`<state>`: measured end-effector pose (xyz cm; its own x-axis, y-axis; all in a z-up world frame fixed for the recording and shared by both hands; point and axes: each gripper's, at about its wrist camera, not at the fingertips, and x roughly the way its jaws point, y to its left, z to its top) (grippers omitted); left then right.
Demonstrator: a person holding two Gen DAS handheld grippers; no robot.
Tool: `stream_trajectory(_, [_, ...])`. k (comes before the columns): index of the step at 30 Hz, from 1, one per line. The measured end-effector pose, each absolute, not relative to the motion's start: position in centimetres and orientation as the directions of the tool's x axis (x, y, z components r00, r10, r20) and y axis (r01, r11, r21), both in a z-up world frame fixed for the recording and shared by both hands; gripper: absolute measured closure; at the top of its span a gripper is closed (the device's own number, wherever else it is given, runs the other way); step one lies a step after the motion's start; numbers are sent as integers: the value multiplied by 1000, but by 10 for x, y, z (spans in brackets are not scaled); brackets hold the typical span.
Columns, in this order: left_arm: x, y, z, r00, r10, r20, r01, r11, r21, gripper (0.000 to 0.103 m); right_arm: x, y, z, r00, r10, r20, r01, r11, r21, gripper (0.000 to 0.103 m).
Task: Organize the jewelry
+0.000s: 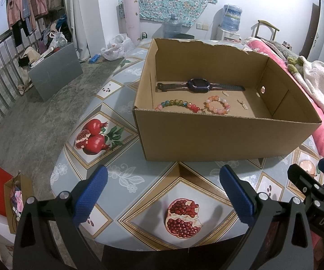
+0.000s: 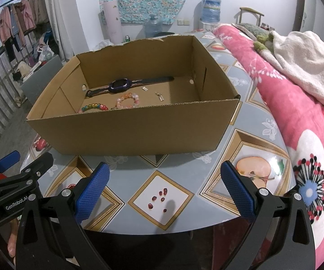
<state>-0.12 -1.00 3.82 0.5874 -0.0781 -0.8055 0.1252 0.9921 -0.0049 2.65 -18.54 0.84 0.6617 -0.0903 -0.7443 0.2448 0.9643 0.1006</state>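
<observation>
I'm holding both claws low over the near edge of the round table w/ the fruit-print plastic cloth (image 1: 125, 175), side by side. My left gripper (image 1: 163, 193) is spread wide, nothing btwn the blue pads; my right gripper (image 2: 165, 191) is the same, wide apart and empty.

All the jewelry I can see is lying inside the open brown cardboard box (image 1: 227, 139), on its floor: the dark purple smartwatch w/ its strap laid flat (image 1: 199, 85) along the far side, the rainbow-coloured bead bracelet (image 1: 176, 105) at the near left, the pink-and-orange bead bracelet (image 1: 218, 105) just beside it, a small gold charm (image 1: 243, 105) to the right, and a tiny pale piece (image 1: 225, 93) near the watch. No jewelry is showing on the cloth itself.

That fits either pieces already gathered in, or a box waiting to be sorted through; I can't tell which. Whichever, I'm judging that reaching in well means coming over the tall near wall from above, not through it, and closing slowly on beads since they're likely to roll.
</observation>
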Motion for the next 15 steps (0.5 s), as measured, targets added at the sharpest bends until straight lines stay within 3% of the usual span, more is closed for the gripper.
stream_trajectory(15, [-1,-10,38,586,-78,-807,127,992,-4,6,28,-184,9,660,-88,-746,245,964,103,8])
